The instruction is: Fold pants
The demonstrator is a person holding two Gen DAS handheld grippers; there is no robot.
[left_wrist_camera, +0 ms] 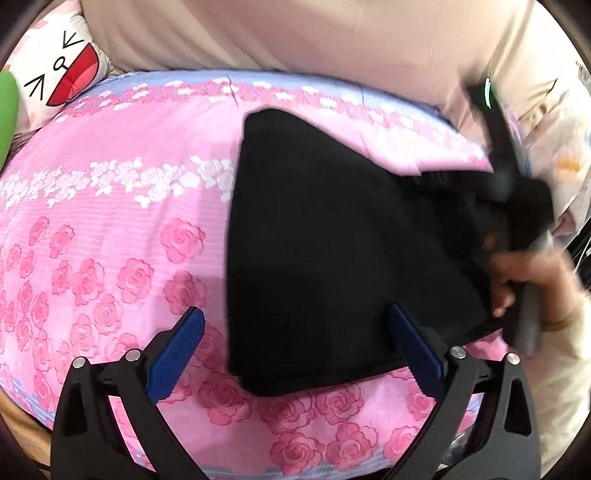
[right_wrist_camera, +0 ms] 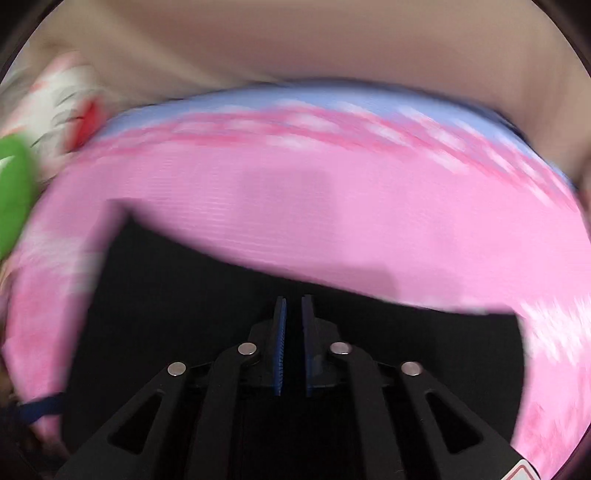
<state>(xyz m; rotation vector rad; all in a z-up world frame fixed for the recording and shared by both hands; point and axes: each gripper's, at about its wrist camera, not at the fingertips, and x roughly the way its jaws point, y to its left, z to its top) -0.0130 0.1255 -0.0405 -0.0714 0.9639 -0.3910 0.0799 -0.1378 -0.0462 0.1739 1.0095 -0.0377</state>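
The black pants (left_wrist_camera: 325, 240) lie folded into a thick stack on the pink rose-print bedspread (left_wrist_camera: 110, 229). My left gripper (left_wrist_camera: 295, 325) is open, its blue fingers (left_wrist_camera: 181, 354) spread wide just above the near edge of the pants, holding nothing. My right gripper (right_wrist_camera: 293, 306) has its blue pads nearly together over the black pants (right_wrist_camera: 184, 295); the view is blurred and I cannot tell whether cloth is pinched between them. In the left wrist view the right gripper and the hand holding it (left_wrist_camera: 517, 236) are at the right side of the pants.
A cartoon-face pillow (left_wrist_camera: 62, 70) and a green object (left_wrist_camera: 7, 110) lie at the far left. A beige padded headboard (left_wrist_camera: 295, 33) runs along the back. A blue band edges the bedspread at the far side (right_wrist_camera: 332, 99).
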